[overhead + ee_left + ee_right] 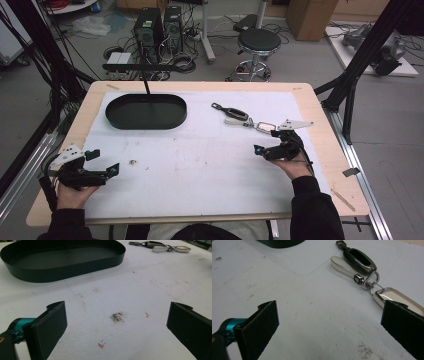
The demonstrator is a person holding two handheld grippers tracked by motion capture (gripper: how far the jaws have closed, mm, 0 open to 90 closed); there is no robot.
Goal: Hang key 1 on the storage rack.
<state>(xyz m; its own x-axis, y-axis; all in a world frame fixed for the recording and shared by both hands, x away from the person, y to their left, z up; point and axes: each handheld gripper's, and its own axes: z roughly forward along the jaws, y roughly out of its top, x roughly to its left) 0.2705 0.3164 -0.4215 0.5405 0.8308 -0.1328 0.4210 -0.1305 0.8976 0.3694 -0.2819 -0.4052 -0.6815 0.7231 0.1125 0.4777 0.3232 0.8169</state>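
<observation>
Both grippers sit low over the white mat [200,165], each held in one hand. Left gripper [102,161] is at the near left part of the mat, jaws spread wide and empty; in the left gripper view the gap between its jaws frames bare mat with a small dark smudge [117,317] and faint orange specks. Right gripper [265,141] is at the right side of the mat, jaws also spread wide and holding nothing. In the right gripper view its right jaw stands just beside, and partly in front of, the silver end piece of the key set [364,270]; contact cannot be confirmed.

The key set lies flat on the mat right of centre, its dark fob and pale strap pointing toward the tray [146,111]. The tray, black and oval with a low wall, rests at the far left of the mat, well apart from both grippers.

Open mat lies between the two grippers and between the key set and the tray. The table [320,107] shows a bare wooden border beyond the mat on all sides. A stool [258,41] and computer towers [159,26] stand on the floor beyond the far edge.
</observation>
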